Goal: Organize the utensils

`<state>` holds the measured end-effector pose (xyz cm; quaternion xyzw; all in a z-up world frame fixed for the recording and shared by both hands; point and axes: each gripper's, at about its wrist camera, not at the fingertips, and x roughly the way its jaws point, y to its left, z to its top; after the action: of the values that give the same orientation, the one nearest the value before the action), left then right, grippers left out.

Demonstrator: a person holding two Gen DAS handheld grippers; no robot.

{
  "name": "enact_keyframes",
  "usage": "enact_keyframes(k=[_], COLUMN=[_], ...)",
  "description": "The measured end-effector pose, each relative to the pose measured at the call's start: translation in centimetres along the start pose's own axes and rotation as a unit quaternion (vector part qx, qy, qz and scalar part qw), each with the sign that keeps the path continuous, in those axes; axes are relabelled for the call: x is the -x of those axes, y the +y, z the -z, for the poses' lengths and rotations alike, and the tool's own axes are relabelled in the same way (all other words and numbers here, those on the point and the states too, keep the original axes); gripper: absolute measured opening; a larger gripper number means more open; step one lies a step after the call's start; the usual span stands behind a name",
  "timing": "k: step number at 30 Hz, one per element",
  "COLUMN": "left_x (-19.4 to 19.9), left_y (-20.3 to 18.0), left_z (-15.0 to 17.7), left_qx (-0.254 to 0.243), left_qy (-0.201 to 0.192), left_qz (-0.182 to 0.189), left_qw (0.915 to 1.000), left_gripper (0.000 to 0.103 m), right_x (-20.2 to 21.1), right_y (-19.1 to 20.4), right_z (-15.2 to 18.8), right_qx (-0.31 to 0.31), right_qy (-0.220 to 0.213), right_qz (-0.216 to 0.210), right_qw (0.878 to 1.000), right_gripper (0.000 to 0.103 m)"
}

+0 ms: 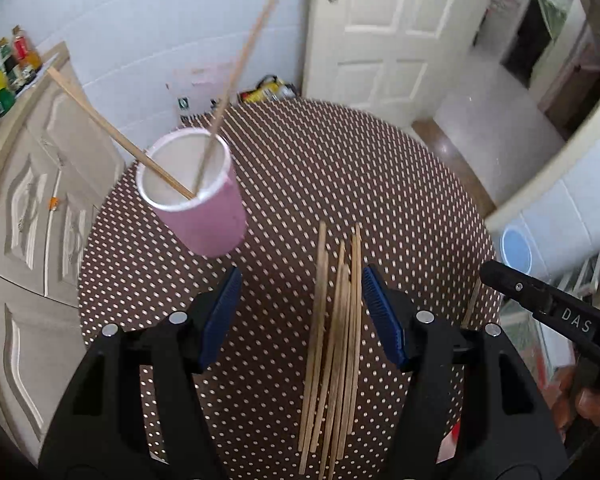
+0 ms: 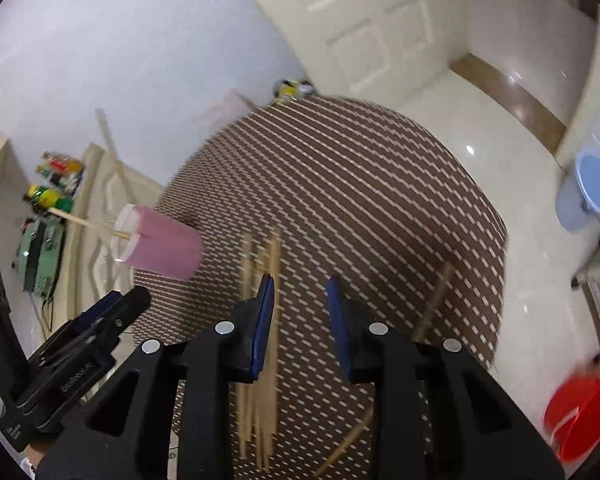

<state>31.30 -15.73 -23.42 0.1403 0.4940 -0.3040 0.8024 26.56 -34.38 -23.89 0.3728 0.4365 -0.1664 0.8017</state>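
Brown cloth dotted with small pale marks covers the round table (image 1: pixel 340 168), which stands before a white tiled wall and a cream panelled door (image 1: pixel 384 32). Low in the left wrist view, the left gripper (image 1: pixel 300 304) tilts steeply down at the table, its black arms ending in ribbed blue pads (image 1: pixel 220 316) that stand wide apart with nothing clamped; a bundle of thin wooden chopsticks (image 1: pixel 336 340) lies flat on the cloth under the gap, close to the right-hand pad. At centre left a pink paper cup (image 1: pixel 200 200) with a white inside stands on the table with two chopsticks leaning out of it. In the blurred right wrist view, the right gripper (image 2: pixel 300 316) also points down, jaws narrowly parted over bare cloth and gripping nothing; one loose chopstick (image 2: pixel 434 304) lies to its right.
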Motion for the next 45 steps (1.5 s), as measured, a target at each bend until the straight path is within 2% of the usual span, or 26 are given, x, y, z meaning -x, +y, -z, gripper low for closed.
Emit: enact_keyframes(k=[5, 10, 16, 17, 22, 23, 25, 32, 38, 45], left_x=[-2.3, -3.8, -5.4, -5.7, -6.8, -7.1, -7.5, -8.1, -7.5, -6.9], left_y=[-0.2, 0.2, 0.0, 0.1, 0.4, 0.5, 0.7, 1.9, 3.1, 3.8], left_z=[1.0, 1.7, 2.0, 2.0, 2.1, 2.1, 2.1, 2.1, 2.5, 3.6], left_qx=[-0.001, 0.002, 0.007, 0.009, 0.033, 0.04, 0.054, 0.11, 0.134, 0.147], left_qy=[0.04, 0.064, 0.085, 0.089, 0.098, 0.101, 0.101, 0.105, 0.099, 0.102], left_qz=[0.006, 0.005, 0.005, 0.006, 0.005, 0.004, 0.0, -0.006, -0.014, -0.014], left_qw=[0.9992, 0.998, 0.9963, 0.996, 0.9946, 0.9941, 0.9934, 0.9883, 0.9859, 0.9838], left_gripper=[0.062, 0.062, 0.062, 0.062, 0.062, 0.062, 0.062, 0.063, 0.065, 0.065], right_x=[-1.1, -2.1, -4.3, -4.8, -6.6, -6.8, -7.7, -9.6, -11.1, -13.2], right_y=[-3.3, -5.4, -6.4, -6.4, -5.2, -4.8, -4.3, -2.4, -0.5, 2.7], right_z=[1.6, 2.6, 3.3, 3.3, 2.2, 1.9, 1.2, -0.9, -2.5, -2.6], right_qx=[-0.044, -0.07, -0.076, -0.07, -0.018, -0.002, 0.022, 0.115, 0.153, 0.169], right_qy=[0.022, 0.04, 0.071, 0.075, 0.088, 0.088, 0.104, 0.138, 0.157, 0.175], right_qz=[0.034, 0.067, 0.065, 0.063, 0.075, 0.072, 0.059, 0.039, 0.035, 0.021], right_qw=[0.998, 0.994, 0.992, 0.993, 0.993, 0.994, 0.993, 0.983, 0.975, 0.97], right_gripper=[0.026, 0.026, 0.026, 0.021, 0.016, 0.005, 0.0, 0.0, 0.0, 0.0])
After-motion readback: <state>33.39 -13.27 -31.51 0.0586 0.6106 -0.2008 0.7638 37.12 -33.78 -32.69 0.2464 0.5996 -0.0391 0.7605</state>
